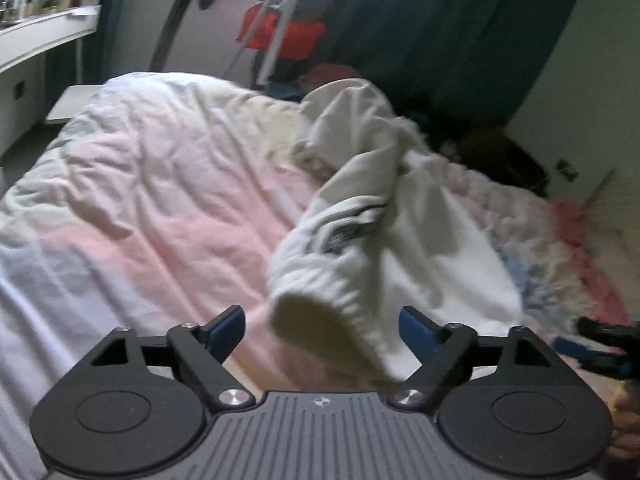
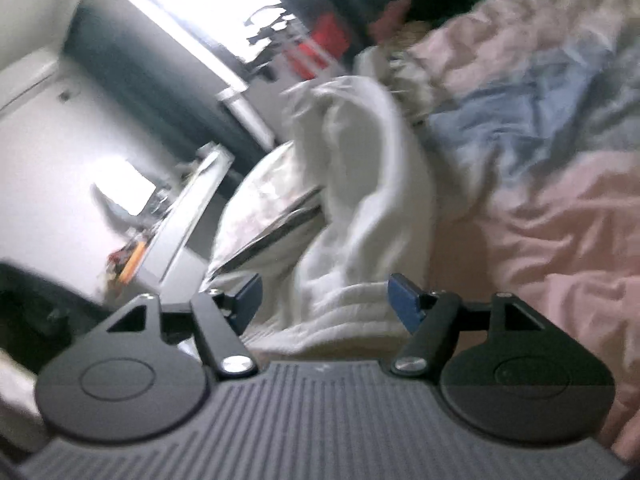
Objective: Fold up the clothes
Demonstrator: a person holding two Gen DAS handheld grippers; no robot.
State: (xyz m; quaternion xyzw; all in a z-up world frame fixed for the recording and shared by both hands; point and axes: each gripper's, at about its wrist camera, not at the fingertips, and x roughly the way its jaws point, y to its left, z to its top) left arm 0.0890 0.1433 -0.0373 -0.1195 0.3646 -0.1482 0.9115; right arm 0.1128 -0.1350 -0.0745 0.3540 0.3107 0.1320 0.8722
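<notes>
One white sweatshirt (image 1: 384,248) is seen crumpled on a pink duvet (image 1: 160,200).
Both the left gripper (image 1: 321,330) and right gripper (image 2: 325,300) are spread wide, nothing gripped; the desk (image 2: 180,216) is shown only in the right view.

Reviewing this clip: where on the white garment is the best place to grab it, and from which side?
Probably the ribbed cuff of the white garment. It is the nearest part, its open end facing the open left gripper, and its thick elastic edge looks firmer than the crumpled body. Come straight in from the near side, one finger each side of the rim. The pictures are blurred.

Ribbed white cloth garment (image 1: 360,256), rumpled duvet (image 1: 160,184)
</notes>
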